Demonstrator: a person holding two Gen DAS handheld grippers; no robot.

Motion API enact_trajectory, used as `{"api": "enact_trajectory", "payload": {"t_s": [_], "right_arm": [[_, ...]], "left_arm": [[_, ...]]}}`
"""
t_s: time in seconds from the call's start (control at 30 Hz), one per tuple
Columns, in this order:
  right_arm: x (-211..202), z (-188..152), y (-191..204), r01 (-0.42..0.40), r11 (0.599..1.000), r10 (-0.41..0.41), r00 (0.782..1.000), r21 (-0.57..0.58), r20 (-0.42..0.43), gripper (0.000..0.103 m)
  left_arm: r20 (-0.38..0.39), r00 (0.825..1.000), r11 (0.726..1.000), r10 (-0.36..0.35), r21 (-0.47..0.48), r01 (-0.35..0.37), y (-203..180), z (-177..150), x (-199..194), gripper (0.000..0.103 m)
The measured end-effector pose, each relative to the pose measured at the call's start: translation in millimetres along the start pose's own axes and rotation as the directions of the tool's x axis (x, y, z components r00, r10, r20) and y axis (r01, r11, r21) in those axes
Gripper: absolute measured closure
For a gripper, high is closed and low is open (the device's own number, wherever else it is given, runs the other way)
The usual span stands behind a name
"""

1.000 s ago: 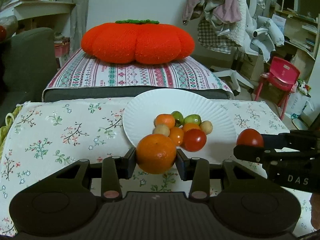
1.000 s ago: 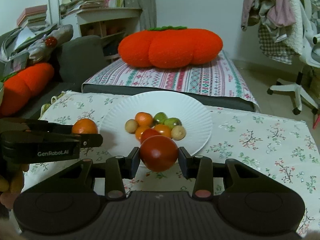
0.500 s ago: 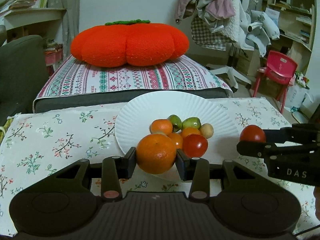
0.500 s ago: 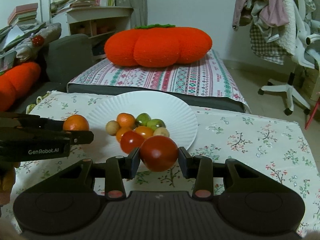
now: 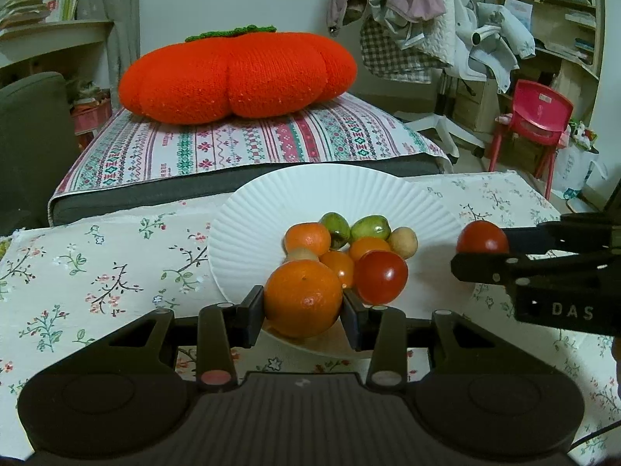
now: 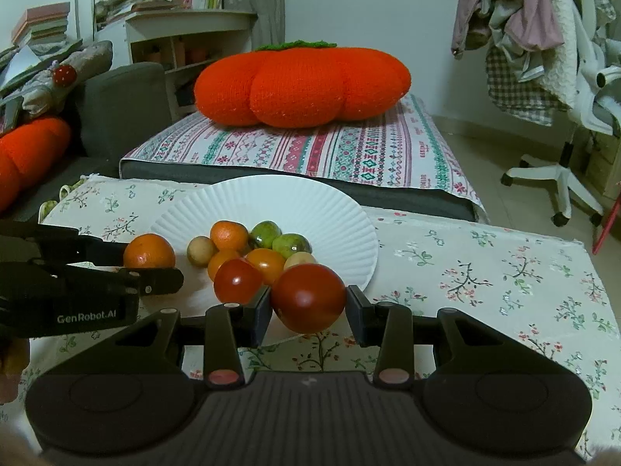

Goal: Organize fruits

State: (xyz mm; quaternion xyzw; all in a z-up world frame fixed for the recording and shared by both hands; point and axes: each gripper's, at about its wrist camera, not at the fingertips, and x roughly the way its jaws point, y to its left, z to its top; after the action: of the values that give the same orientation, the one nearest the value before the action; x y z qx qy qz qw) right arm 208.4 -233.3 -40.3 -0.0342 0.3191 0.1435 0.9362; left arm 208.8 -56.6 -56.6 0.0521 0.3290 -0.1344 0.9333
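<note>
One white ribbed plate (image 5: 271, 202) holds seven small fruits: three orange, two green, one tan, one red tomato (image 5: 382, 276). The left gripper (image 5: 303, 306) clamps an orange (image 5: 302, 298), the right gripper (image 6: 308, 303) a tomato (image 6: 308, 297), both tilted down over the plate's near edge.

Both wrist views look forward and down, close over the plate (image 5: 248, 233) (image 6: 341, 217), side by side.

Fruits (image 5: 349, 248) piled on plate (image 5: 271, 209), cushion (image 5: 236, 73) behind it
</note>
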Motion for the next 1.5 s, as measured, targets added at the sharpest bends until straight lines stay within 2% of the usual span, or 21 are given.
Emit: {"api": "enact_trajectory", "payload": {"t_s": [0.63,0.8,0.87,1.03,1.1,1.17,1.3,1.5], "right_arm": [[17,-1,11,-0.049,0.997,0.048,0.999,-0.056,-0.019,0.065],[9,4,5,-0.06,0.998,0.06,0.998,-0.03,0.008,0.065],[5,6,3,-0.057,0.998,0.058,0.998,-0.023,0.022,0.065],[-7,13,-9,-0.071,0.997,0.069,0.996,0.037,0.047,0.065],[-11,14,-10,-0.078,0.996,0.076,0.996,0.052,0.047,0.064],[-14,15,-11,-0.088,0.993,0.085,0.995,0.072,0.043,0.062],[-24,15,-10,-0.133,0.984,0.127,0.991,0.121,0.05,0.054],[-43,11,4,-0.158,0.983,0.153,0.987,0.094,0.053,0.046]], "left_arm": [[0.01,1.0,0.999,-0.006,0.037,0.006,-6,-2,8,0.076],[0.032,0.999,0.999,-0.01,0.037,0.009,-7,1,1,0.069],[0.04,0.999,0.999,-0.013,0.032,0.012,-7,3,-2,0.062],[0.049,0.999,1.0,-0.01,-0.024,0.011,-2,9,-13,0.058],[0.041,0.999,0.998,0.002,-0.058,0.0,2,10,-17,0.055],[0.039,0.999,0.995,0.027,-0.094,-0.023,8,11,-23,0.049],[0.026,0.996,0.985,0.088,-0.152,-0.083,15,11,-37,0.046],[0.018,0.985,0.977,0.173,-0.129,-0.169,8,8,-55,0.042]]}}
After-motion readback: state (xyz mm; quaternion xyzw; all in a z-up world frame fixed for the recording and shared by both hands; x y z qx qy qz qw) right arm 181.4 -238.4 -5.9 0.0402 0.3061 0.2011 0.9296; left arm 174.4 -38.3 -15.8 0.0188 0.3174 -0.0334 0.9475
